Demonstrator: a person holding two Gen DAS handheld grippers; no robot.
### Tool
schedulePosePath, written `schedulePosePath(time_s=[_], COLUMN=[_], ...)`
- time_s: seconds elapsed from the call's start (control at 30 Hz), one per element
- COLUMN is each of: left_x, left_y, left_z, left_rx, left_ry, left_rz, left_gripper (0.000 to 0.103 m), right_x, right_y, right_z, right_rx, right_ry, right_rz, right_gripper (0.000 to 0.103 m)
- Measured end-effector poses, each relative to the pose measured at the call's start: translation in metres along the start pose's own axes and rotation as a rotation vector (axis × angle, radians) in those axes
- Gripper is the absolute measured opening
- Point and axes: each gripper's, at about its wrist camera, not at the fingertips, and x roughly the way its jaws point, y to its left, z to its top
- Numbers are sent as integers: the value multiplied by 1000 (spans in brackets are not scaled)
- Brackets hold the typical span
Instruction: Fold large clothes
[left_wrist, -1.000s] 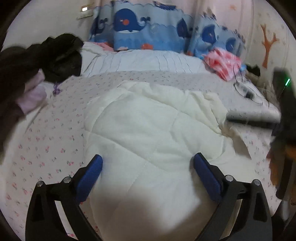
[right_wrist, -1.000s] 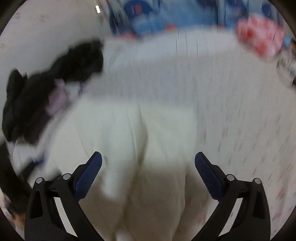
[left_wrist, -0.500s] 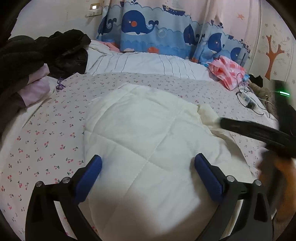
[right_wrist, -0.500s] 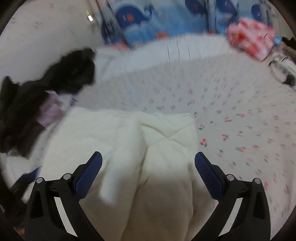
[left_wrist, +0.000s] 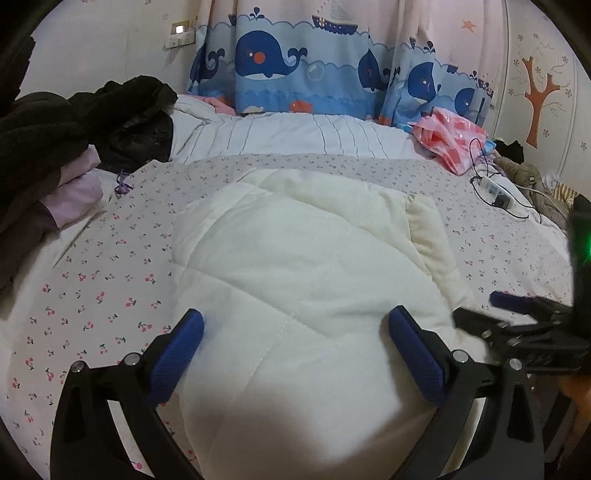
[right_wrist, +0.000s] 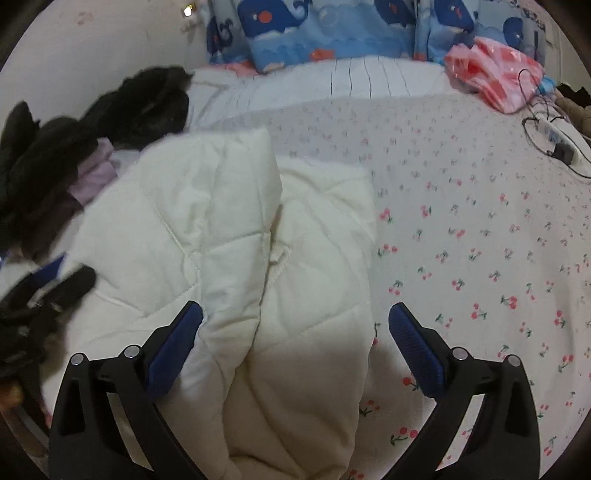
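A cream quilted jacket (left_wrist: 303, 280) lies folded into a thick bundle on the cherry-print bedsheet (left_wrist: 92, 288). My left gripper (left_wrist: 295, 332) hovers open over its near part, blue pads wide apart and nothing between them. In the right wrist view the same jacket (right_wrist: 258, 258) shows a padded layer lying over its left part. My right gripper (right_wrist: 295, 328) is open above the jacket's right edge. The right gripper also shows at the right of the left wrist view (left_wrist: 517, 317), and the left gripper shows blurred at the left of the right wrist view (right_wrist: 48, 291).
A heap of black and lilac clothes (left_wrist: 74, 140) lies at the bed's far left. A striped white duvet (left_wrist: 295, 136) and a pink plastic bag (left_wrist: 450, 140) lie by the whale curtain (left_wrist: 314, 74). A power strip with cables (left_wrist: 495, 192) lies at the right.
The right gripper swung left over the jacket and its blurred view has settled. The jacket's right flap now lies flatter and tidier. Both grippers stayed open.
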Motion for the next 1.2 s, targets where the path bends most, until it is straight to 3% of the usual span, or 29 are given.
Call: schedulePosePath(time_s=[0.13,0.27,0.33,0.37,0.4,0.43,0.57,0.63,0.73,0.8,0.83,0.87,0.9,0.93,1.0,1.13,1.2], left_x=[-1,-1,-1,-1,-2,-2,-1,-1,-1,-1,-2,-3,-6,-8,-9,20,39], left_y=[6,3,4,4,5,6,8,13,20,21,23,27,39,51,84,138,140], left_z=[0,0,0,1,1,3,-1,-3,-3,-2,0,2,6,9,10,-5,-16], left_rx=[-29,-19,-21,-23,-30,-37,-24,-44,-79,-88,-86,-89,-119,-164,-293,-517,-583], left_ry=[-1,-3,-2,-1,0,11,29,26,32,39,48,60,74,80,93,202,251], left_rz=[-16,-8,-11,-19,-40,-66,-61,-67,-95,-108,-130,-163,-214,-237,-272,-285,-366], left_gripper=[96,96,96,96,96,96,96,96,96,96,96,96,96,96,96,96,96], right_x=[-32,-14,27,70,103,118,81,38,-25,-11,7,13,12,5,-13,0,24], right_y=[11,27,24,20,8,-14,-9,3,16,22,20,5,-14,-25,-33,-39,-42], right_z=[38,80,85,78,69,66,77,74,38,11,-7,-7,-3,3,18,38,37], right_rx=[-6,-48,-73,-127,-101,15,-27,-67,-99,-161,-191,-103,16,79,78,110,121], right_ry=[-158,-194,-117,-18,60,107,119,51,-32,54,105,127,163,135,30,28,77], right_rz=[18,8,-80,-153,-71,19,-32,-3,52,-28,-15,58,125,122,59,47,19], right_gripper=[97,97,97,97,97,97,97,97,97,96,96,97,97,97,97,97,97])
